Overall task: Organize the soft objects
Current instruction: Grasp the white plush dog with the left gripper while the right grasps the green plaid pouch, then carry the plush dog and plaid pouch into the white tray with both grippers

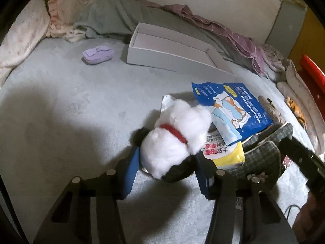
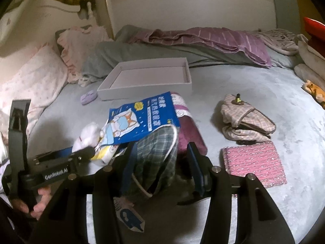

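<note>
My pale grey plush bed cover (image 2: pixel 254 93) bears a shallow white cardboard tray (image 2: pixel 189 75), standing empty. My right gripper (image 2: pixel 160 160) pinches a green plaid slipper (image 2: pixel 156 152); its heel is cut off behind the fingers. My left gripper (image 1: pixel 166 162) clasps a white fluffy toy dog with red collar (image 1: pixel 178 134), face hidden. Only the right view shows the pink speckled cloth (image 2: pixel 254 162).

The tray (image 2: pixel 145 77) sat at the back of the bed (image 2: pixel 254 101); before it lay the packet (image 2: pixel 142 116) over a slipper (image 2: pixel 158 152); right of these, a folded cloth (image 2: pixel 254 162).
</note>
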Demonstrator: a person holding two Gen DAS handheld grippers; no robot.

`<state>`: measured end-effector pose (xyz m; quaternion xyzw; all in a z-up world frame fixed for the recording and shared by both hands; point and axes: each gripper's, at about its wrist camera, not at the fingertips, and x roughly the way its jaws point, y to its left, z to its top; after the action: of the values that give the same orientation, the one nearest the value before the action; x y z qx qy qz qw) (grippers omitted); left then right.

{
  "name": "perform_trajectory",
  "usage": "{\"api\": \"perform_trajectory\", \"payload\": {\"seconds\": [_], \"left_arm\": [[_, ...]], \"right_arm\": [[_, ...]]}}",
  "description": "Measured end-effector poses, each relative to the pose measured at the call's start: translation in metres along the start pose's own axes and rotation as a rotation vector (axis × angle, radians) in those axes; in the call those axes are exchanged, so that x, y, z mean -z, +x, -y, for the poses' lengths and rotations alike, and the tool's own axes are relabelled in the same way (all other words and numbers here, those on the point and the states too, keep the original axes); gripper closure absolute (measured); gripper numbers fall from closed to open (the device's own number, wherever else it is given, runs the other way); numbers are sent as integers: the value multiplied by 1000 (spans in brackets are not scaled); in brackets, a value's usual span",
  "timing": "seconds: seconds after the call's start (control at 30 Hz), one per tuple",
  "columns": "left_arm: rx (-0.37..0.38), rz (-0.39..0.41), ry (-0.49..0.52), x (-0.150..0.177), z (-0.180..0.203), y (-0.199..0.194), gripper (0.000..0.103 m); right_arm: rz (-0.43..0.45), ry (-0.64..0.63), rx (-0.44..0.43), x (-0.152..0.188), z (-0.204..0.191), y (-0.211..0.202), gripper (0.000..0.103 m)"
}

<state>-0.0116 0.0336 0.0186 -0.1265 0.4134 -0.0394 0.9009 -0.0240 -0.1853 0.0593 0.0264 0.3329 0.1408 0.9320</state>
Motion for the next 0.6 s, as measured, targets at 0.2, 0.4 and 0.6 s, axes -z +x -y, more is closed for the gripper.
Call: {"api": "perform_trajectory", "payload": {"seconds": [0.2, 0.4, 0.6], "left_arm": [[6, -19, -5, 0, 0, 2, 61], [5, -44, -2, -2, 4, 4, 70], [28, -88, -50, -15, 5, -2, 74]], "right_arm": [[-27, -37, 17, 4, -10, 8, 50], [-53, -35, -3, 5, -14, 11, 66], [8, -14, -44, -6, -13, -5, 84]]}}
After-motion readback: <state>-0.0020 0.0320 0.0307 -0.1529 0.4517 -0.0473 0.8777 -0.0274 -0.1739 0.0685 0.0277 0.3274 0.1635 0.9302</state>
